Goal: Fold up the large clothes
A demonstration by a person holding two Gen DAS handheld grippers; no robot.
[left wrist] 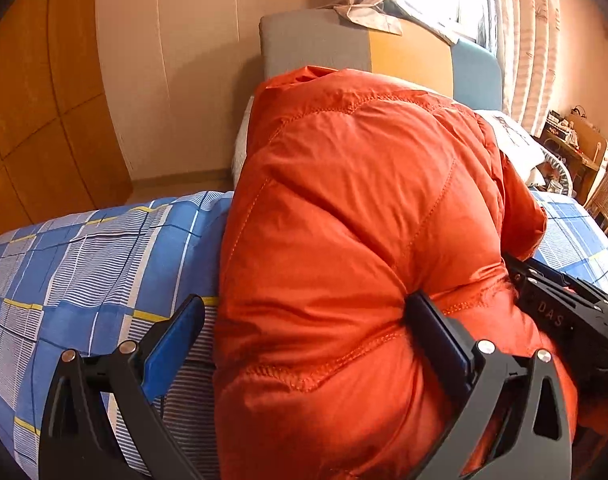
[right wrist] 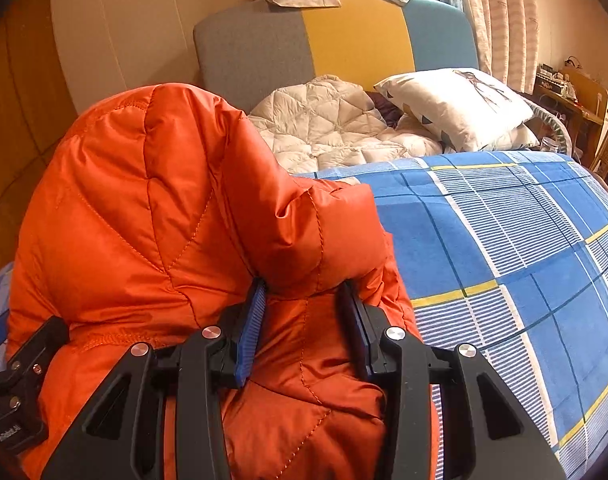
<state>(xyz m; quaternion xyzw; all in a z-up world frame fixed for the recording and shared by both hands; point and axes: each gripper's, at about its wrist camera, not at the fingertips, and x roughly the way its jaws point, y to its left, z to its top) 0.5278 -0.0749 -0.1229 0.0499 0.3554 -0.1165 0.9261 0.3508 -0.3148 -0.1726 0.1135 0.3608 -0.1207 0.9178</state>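
Observation:
A puffy orange down jacket (left wrist: pixel 355 216) is bunched up on the bed, filling most of both views. My left gripper (left wrist: pixel 305 300) is open wide. Its left finger (left wrist: pixel 180 336) stands clear over the sheet, while its right finger (left wrist: pixel 435 332) digs into the jacket's side. My right gripper (right wrist: pixel 303 286) is shut on a thick fold of the orange jacket (right wrist: pixel 152 208), with both blue pads pressed into the fabric. The right gripper's black body (left wrist: pixel 563 312) shows at the jacket's right edge in the left wrist view.
The bed carries a blue plaid sheet (right wrist: pixel 503 240). A white quilted garment (right wrist: pixel 335 128) and a pillow (right wrist: pixel 455 104) lie at its head by the grey, yellow and blue headboard (right wrist: pixel 343 40). Curtains (right wrist: pixel 503 20) and a cluttered desk (right wrist: pixel 563 88) are at the far right.

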